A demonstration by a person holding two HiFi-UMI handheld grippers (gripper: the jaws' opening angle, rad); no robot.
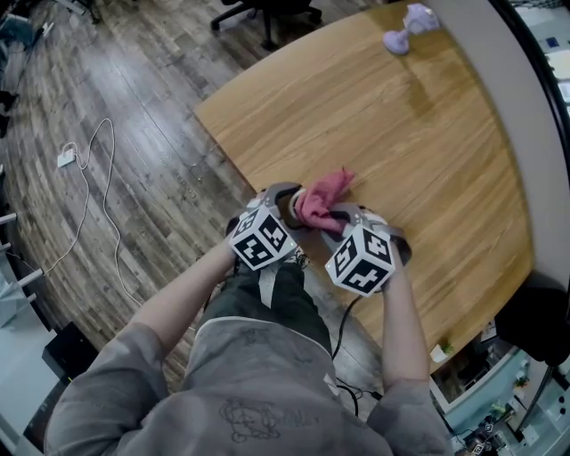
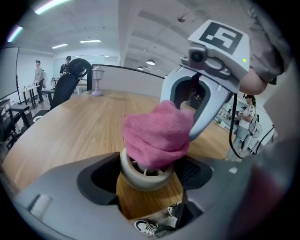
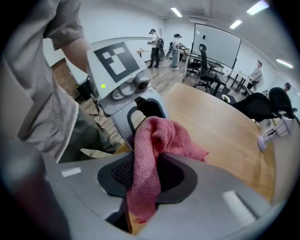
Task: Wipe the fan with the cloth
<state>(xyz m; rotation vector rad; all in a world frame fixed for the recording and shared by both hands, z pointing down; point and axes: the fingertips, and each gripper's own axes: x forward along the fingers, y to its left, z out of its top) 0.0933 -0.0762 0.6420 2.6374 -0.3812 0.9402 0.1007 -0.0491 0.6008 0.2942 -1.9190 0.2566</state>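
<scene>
A pink cloth (image 1: 322, 200) is bunched between my two grippers at the near edge of the wooden table (image 1: 401, 134). My left gripper (image 2: 150, 174) has a small white round fan (image 2: 133, 176) between its wide-set jaws, held above the table's edge. The cloth (image 2: 157, 133) lies on top of the fan and hides most of it. My right gripper (image 3: 147, 176) is shut on the cloth (image 3: 154, 136), which hangs through its pads and bulges out in front. In the head view the left gripper (image 1: 283, 209) and right gripper (image 1: 334, 218) stand close together, tips nearly meeting.
A small purple object (image 1: 408, 27) stands at the table's far end. An office chair (image 1: 267, 13) is beyond the table, and a white cable (image 1: 98, 178) lies on the wood floor to the left. Several people stand in the room's background.
</scene>
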